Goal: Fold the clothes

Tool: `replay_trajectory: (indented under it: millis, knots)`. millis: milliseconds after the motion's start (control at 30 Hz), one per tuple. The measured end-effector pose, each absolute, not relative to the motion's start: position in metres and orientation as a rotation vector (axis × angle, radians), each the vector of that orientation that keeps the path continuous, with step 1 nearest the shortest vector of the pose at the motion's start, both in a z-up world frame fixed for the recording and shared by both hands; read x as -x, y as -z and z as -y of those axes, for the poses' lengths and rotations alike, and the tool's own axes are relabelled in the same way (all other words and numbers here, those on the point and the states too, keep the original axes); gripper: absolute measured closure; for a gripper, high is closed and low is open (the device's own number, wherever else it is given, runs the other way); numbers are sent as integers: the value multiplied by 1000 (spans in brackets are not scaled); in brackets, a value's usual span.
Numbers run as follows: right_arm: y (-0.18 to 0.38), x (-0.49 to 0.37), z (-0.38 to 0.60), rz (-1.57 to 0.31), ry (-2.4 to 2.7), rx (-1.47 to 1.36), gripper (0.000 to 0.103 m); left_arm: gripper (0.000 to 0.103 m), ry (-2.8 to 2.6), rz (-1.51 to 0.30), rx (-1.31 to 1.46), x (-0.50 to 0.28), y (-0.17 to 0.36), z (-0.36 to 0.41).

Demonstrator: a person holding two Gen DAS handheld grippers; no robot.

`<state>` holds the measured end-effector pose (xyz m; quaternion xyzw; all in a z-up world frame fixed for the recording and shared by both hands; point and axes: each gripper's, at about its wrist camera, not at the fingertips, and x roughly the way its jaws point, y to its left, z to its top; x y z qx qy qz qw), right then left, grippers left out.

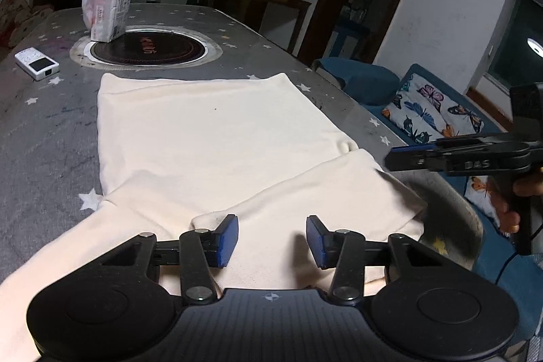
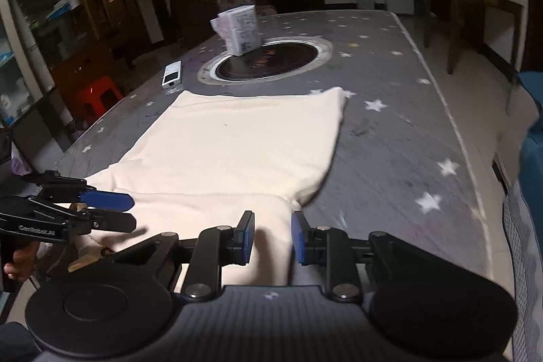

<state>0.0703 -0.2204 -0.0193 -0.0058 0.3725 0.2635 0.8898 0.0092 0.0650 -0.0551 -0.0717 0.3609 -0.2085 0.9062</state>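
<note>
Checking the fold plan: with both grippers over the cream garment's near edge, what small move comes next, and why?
Probably lower the left gripper and pinch the cream garment: its jaws stand open just above the fabric, holding nothing.

The cream garment [image 1: 210,138] is lying flat across the near half of the table [image 2: 390,131], offering no raised obstruction. A tissue pack [image 1: 108,11] is standing on the round inset cooktop [image 1: 149,48] toward the far end. A white remote [image 1: 36,63] is lying near the left edge. The starred surface along the right edge is lying bare, giving free passage.
</note>
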Motion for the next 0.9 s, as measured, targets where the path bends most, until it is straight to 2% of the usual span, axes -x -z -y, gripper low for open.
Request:
replay_trajectory:
  millis: [267,467,667,900]
  knots:
    - [38,-87,200,-787,-522,95,79,56,415,-740,163,-7,53,-71]
    - [20,-55,199,-717,-555,168,79,54,407,-715,171,9,45,-81]
    - [36,-47,195,-804,-566,192,79,52,352,-706,200,42,38,-103]
    - [6,-46,167,-760,-681,260,79,47,165,-690,164,85,26,-140]
